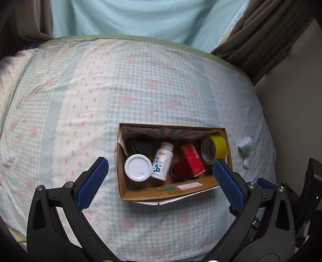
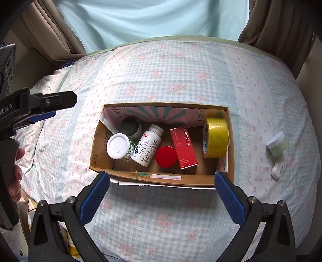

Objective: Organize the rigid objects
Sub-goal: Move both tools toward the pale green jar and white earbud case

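A cardboard box (image 1: 167,192) (image 2: 161,178) lies on the bed. It holds a white-lidded jar (image 1: 138,167) (image 2: 117,146), a dark-lidded jar (image 1: 142,144) (image 2: 130,126), a white pill bottle (image 1: 162,161) (image 2: 150,145), a red-lidded jar (image 1: 181,168) (image 2: 165,156), a red carton (image 1: 192,159) (image 2: 184,147) and a yellow tape roll (image 1: 214,148) (image 2: 216,140). A small white-lidded jar (image 1: 246,145) (image 2: 277,143) and a white clip (image 1: 246,161) (image 2: 277,168) lie on the bed right of the box. My left gripper (image 1: 161,171) is open and empty above the box. My right gripper (image 2: 162,183) is open and empty at the box's near wall.
The bed has a checked floral sheet (image 1: 140,96) (image 2: 191,76). Curtains (image 1: 261,36) (image 2: 50,30) hang behind it, with a pale blue drape (image 2: 151,18) between. The left gripper's body (image 2: 36,108) and a hand (image 2: 16,177) show at the left of the right wrist view.
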Motion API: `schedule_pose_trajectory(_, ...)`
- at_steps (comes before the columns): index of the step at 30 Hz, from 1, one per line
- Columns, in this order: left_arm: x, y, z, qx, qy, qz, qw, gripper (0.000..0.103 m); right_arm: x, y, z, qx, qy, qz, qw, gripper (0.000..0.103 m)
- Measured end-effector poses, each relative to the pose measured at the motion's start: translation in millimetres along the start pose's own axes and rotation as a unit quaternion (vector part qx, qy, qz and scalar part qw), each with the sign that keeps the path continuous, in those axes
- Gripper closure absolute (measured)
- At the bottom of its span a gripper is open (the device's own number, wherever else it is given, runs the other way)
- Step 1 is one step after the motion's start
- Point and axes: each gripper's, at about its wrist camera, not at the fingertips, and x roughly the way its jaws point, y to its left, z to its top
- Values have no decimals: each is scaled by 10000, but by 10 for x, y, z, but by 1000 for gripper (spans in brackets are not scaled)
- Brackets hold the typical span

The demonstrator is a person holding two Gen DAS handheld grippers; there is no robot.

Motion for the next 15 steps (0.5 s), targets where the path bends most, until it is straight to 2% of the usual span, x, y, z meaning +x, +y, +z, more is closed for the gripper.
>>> schedule_pose_trajectory(8,-524,-360,-297,312,-338,-203,9987,0,-734,-264,-334,459,-151,-613,9969,0)
schedule_pose_trajectory(15,-611,-1001,-250,1181,-395,-226,9920,0,-1155,-688,-616,1060,-307,-1356,9846,0)
